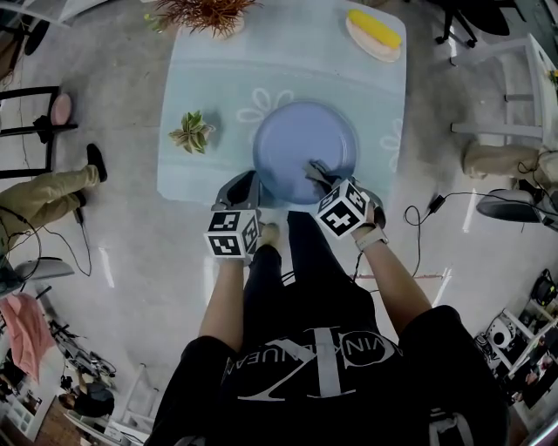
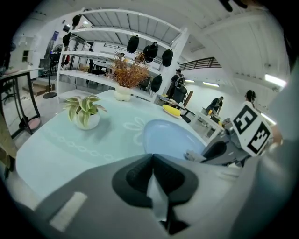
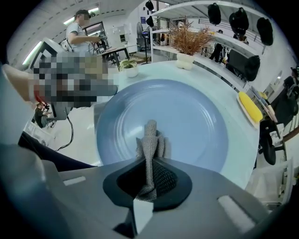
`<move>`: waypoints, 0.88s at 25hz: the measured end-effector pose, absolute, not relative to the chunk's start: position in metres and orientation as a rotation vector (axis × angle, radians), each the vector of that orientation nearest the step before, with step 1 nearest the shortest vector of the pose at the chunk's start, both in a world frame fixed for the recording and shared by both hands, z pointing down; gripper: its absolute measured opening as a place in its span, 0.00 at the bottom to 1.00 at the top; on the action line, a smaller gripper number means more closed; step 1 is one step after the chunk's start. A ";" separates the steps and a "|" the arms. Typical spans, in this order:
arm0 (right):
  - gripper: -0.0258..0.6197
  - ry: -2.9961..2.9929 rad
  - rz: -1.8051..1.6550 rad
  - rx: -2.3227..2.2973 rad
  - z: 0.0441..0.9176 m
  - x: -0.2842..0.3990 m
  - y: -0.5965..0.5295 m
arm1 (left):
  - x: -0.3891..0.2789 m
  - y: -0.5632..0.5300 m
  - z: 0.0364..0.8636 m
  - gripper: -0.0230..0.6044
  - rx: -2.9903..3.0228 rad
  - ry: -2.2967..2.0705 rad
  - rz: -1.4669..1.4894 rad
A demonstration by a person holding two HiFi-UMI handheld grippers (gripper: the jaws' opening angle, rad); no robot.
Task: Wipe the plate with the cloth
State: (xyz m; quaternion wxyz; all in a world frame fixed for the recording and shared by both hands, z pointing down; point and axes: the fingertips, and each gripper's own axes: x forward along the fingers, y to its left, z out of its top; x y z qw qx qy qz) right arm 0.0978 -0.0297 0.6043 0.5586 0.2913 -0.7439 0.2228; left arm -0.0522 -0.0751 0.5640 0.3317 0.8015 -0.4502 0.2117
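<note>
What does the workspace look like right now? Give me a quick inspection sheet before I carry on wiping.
Surface: table under a pale cloth cover with a flower print, no spills seen.
Job's things: blue plate near the front edge; grey cloth hanging over its middle.
Clutter: small potted plant, dried plant, yellow object on a dish, all apart from the plate.
Grippers: right tool shut on the cloth; left tool shut, empty, beside the plate's left rim.
Cables: black cable on the floor at right.
Surroundings: white shelving; bystander's leg at left.
</note>
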 end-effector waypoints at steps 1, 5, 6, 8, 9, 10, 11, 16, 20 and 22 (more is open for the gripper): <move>0.08 -1.763 0.529 0.674 0.604 0.092 -0.026 | -0.052 -0.075 0.564 0.04 2.091 -1.177 0.549; 0.08 -1.802 0.523 0.616 0.604 0.065 -0.017 | -0.053 -0.075 0.564 0.04 2.077 -1.174 0.523; 0.08 -1.810 0.516 0.603 0.604 0.059 -0.016 | -0.053 -0.076 0.564 0.04 2.074 -1.173 0.517; 0.08 -1.824 0.504 0.578 0.604 0.046 -0.017 | -0.053 -0.076 0.564 0.04 2.069 -1.172 0.511; 0.08 -1.832 0.502 0.565 0.604 0.040 -0.017 | -0.053 -0.076 0.564 0.04 2.068 -1.172 0.511; 0.08 -1.842 0.503 0.553 0.604 0.034 -0.018 | -0.053 -0.076 0.565 0.04 2.068 -1.171 0.511; 0.08 -1.854 0.507 0.542 0.605 0.028 -0.019 | -0.053 -0.076 0.565 0.04 2.068 -1.170 0.510; 0.08 -1.921 0.523 0.503 0.603 0.001 -0.034 | -0.055 -0.077 0.565 0.04 2.061 -1.169 0.507; 0.08 -1.962 0.505 0.490 0.602 -0.013 -0.050 | -0.053 -0.077 0.565 0.04 2.054 -1.168 0.503; 0.08 -1.977 0.491 0.494 0.601 -0.018 -0.060 | -0.053 -0.077 0.565 0.04 2.050 -1.171 0.502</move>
